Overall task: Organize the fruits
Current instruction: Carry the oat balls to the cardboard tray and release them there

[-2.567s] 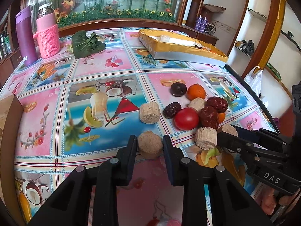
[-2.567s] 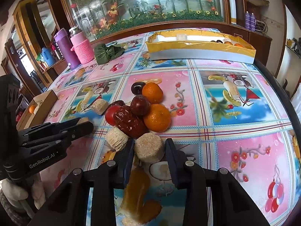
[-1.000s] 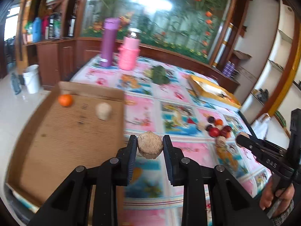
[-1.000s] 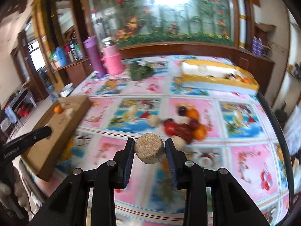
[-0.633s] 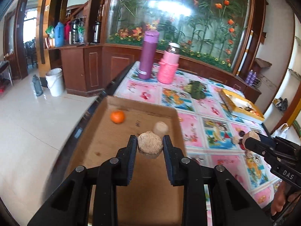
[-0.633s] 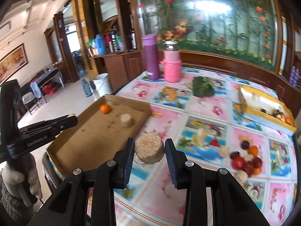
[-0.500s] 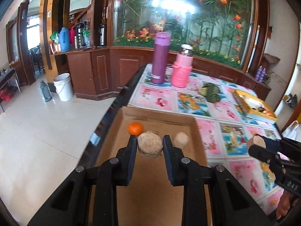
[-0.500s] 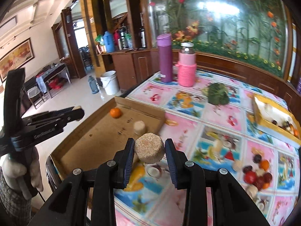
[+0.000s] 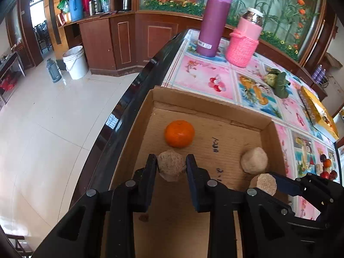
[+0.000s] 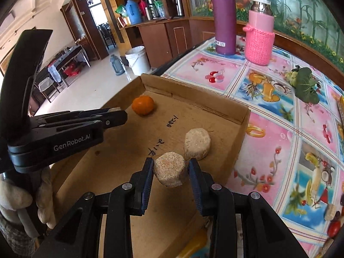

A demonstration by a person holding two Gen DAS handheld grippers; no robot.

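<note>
My left gripper [image 9: 171, 168] is shut on a tan biscuit-like puck [image 9: 171, 167] and holds it over the cardboard tray [image 9: 215, 107], just in front of an orange [image 9: 179, 133]. My right gripper [image 10: 171, 169] is shut on a second tan puck [image 10: 170, 168] over the same tray [image 10: 215, 105], in front of a pale puck [image 10: 197, 143] lying there. The right gripper also shows in the left wrist view [image 9: 277, 183] with its puck [image 9: 263, 183]. The left gripper shows in the right wrist view [image 10: 116, 115] beside the orange [image 10: 143, 105].
The tray sits at the table's left end, by the black table edge [image 9: 129, 107]. A purple flask [image 9: 215, 19] and a pink knitted jar [image 9: 244, 38] stand behind it. A green leafy bundle [image 10: 305, 86] and remaining fruits [image 9: 326, 167] lie to the right.
Both grippers carried their pucks from the fruit pile leftward across the table and now hang low over the cardboard tray. Both have stayed shut on the pucks.
</note>
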